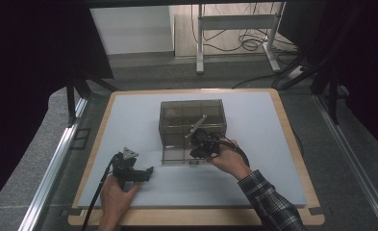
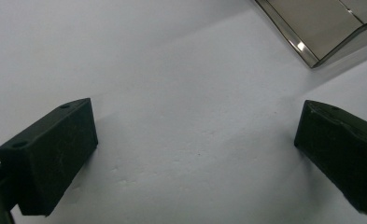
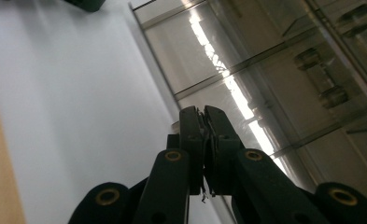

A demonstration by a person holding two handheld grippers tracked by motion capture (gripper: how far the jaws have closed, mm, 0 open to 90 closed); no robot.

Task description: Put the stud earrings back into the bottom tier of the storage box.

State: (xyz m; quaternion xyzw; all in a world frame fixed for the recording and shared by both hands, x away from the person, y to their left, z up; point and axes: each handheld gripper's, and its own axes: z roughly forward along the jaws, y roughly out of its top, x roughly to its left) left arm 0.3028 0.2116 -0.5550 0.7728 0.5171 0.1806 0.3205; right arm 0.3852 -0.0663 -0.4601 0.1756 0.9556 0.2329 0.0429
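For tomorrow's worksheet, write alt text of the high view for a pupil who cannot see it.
A person's right gripper, jaws shut, sits at the front edge of a smoky clear plastic box whose front panel is folded down onto a pale mat. The left gripper rests apart on the mat, pointing toward the box.

White mat point(image 1: 129, 125), wooden board point(image 1: 292, 130).

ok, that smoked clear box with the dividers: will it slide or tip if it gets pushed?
The smoked plastic box probably slides rather than tips: it sits broad and low on the smooth white mat. Thin see-through walls and compartments that look empty suggest it is light and rigid. Its glossy, reflective walls look slippery for the shut right gripper.
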